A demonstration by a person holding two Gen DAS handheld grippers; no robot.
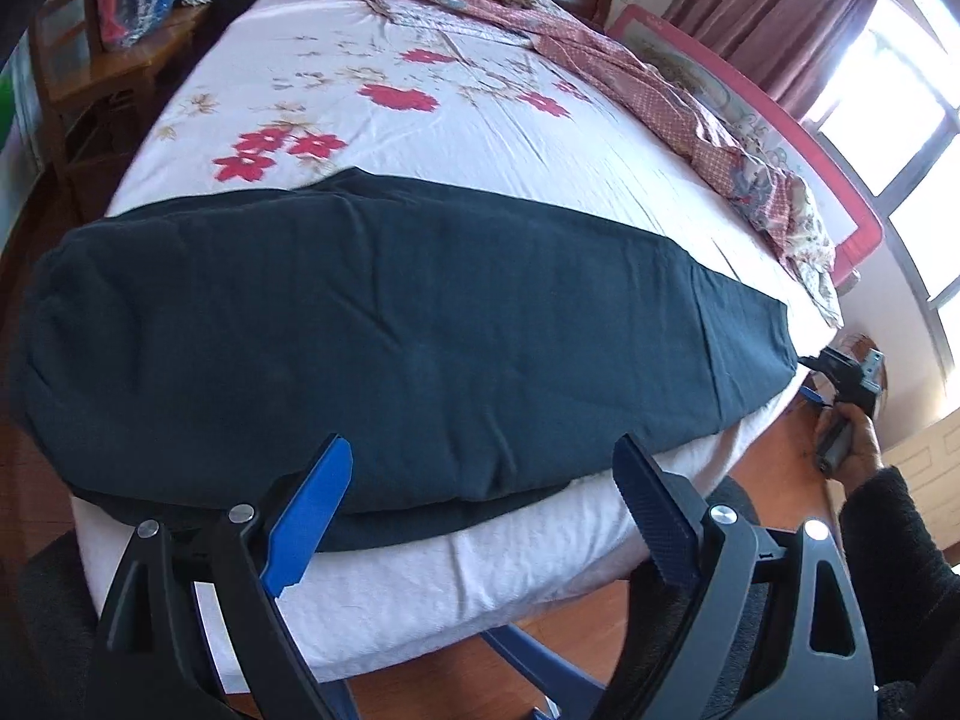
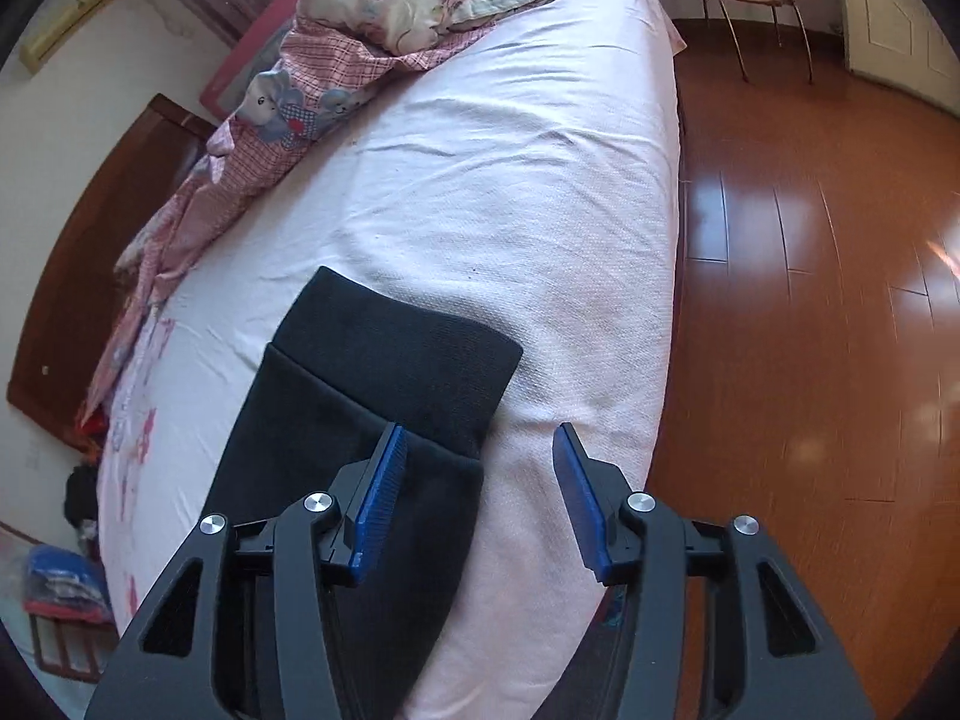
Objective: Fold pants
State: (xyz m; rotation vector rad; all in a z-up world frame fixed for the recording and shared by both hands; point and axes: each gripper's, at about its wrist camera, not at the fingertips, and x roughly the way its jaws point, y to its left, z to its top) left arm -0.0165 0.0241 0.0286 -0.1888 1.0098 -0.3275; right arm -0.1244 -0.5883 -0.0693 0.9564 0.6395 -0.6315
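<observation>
Left gripper (image 1: 483,486): jaws spread wide, nothing between the blue pads, hovering over the near long edge of the pants (image 1: 384,324). No contact visible.

Right gripper (image 2: 480,468): jaws apart, not pinching. Left pad sits over the dark cuff end of the pants (image 2: 372,396); right pad is over bare sheet. Whether the left pad touches the cloth cannot be told. In the left wrist view the right gripper (image 1: 840,372) shows small at the far right end of the pants, held in a hand (image 1: 855,438) with a dark sleeve.

Pants: dark, laid flat lengthwise along the near edge of the bed (image 1: 456,138), cuff ends stacked at the right. Sheet is white with red flowers. Crumpled pink quilt (image 2: 372,42) along the far side. Wooden floor (image 2: 810,270) beyond the bed.
</observation>
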